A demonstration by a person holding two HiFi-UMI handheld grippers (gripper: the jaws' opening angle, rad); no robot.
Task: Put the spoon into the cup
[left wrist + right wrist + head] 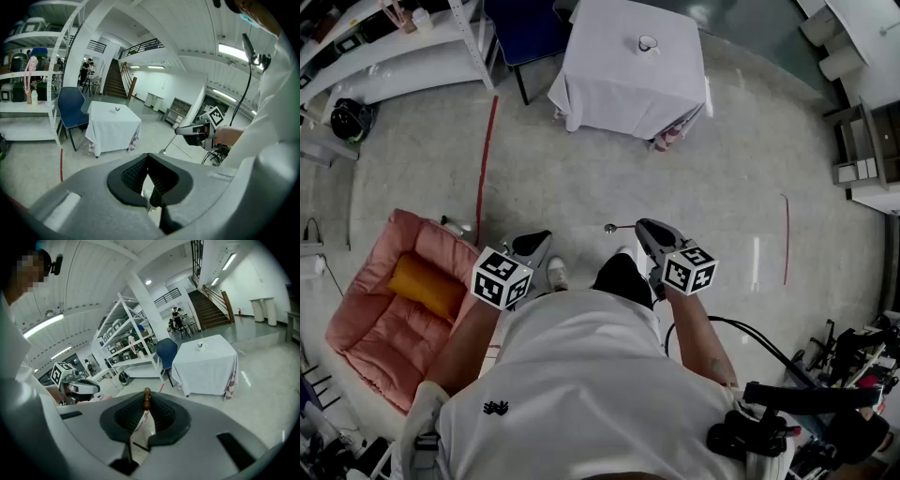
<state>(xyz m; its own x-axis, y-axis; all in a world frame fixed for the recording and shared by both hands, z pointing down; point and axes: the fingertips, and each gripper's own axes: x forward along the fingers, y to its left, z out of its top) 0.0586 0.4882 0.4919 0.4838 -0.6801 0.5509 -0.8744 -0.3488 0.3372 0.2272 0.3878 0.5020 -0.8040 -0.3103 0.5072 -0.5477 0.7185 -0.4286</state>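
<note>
My right gripper (643,226) is shut on a spoon (610,228), whose small bowl pokes out to the left of the jaws over the floor. In the right gripper view a brown bit of the spoon (146,398) shows between the pads of the right gripper (146,405). The left gripper view shows the spoon (163,150) hanging slantwise below the right gripper (180,132). The cup (648,43) stands on a table covered with a white cloth (619,84), far ahead; it is also visible as the cup (200,345) and the cup (116,109). My left gripper (534,243) is shut, with nothing in it.
A pink cushion with an orange bolster (394,309) lies on the floor at my left. A blue chair (525,28) and white shelves (384,47) stand left of the table. A red line (486,159) marks the floor. Cables and gear (825,375) sit at lower right.
</note>
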